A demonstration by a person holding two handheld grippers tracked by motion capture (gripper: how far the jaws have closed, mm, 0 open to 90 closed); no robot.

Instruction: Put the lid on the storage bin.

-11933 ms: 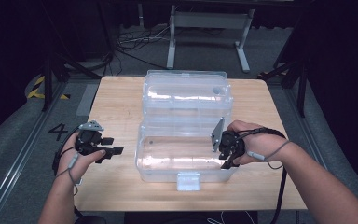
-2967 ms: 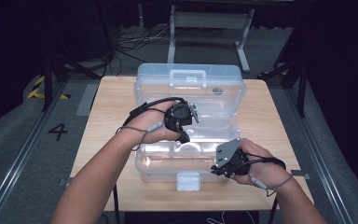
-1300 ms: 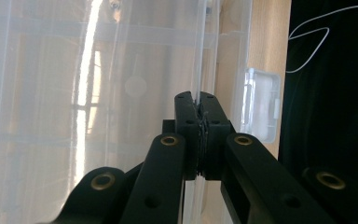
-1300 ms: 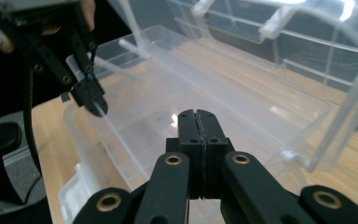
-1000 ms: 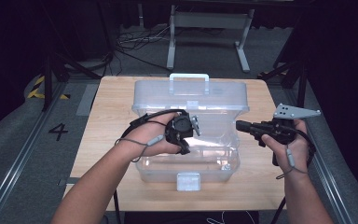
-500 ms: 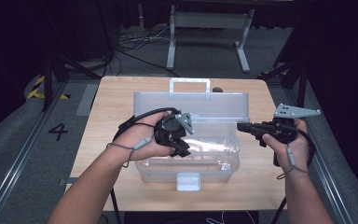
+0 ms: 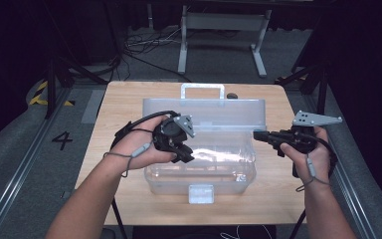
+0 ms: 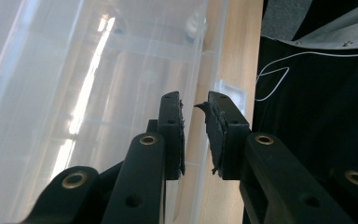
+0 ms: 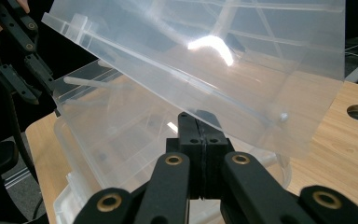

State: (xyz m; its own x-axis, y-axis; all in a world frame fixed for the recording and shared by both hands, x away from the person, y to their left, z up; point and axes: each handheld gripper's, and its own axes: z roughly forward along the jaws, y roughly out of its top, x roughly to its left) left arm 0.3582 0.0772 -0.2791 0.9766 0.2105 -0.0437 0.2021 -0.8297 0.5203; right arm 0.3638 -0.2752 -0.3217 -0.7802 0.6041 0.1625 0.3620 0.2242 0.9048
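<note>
I see a wooden table (image 7: 129,99) with a big clear plastic box (image 7: 199,172) on it. The box sits near the front edge of the table, in the middle.

On the left, my left gripper (image 7: 179,147) is over the left end of the box, at the edge of the lid (image 7: 219,112). The lid is part way up, tilted, with its white handle (image 7: 202,89) at the top, toward the far side of the table. In the left gripper view, the jaws are spread a little, with a thin gap between the pads (image 8: 173,135). The clear wall of the box is right in front of them and beside them. I cannot tell if the pads pinch the lid edge or just sit next to it.

In the middle, at the front of the box, there is a small white latch (image 7: 201,193).

On the right, my right gripper (image 7: 259,135) is held level just past the right end of the box, pointing at it. Its jaws are pressed together with nothing between them. In the right gripper view, the tilted lid hangs above the shut jaws, and the open box is under it. The left gripper shows at the far end of the lid there.
</note>
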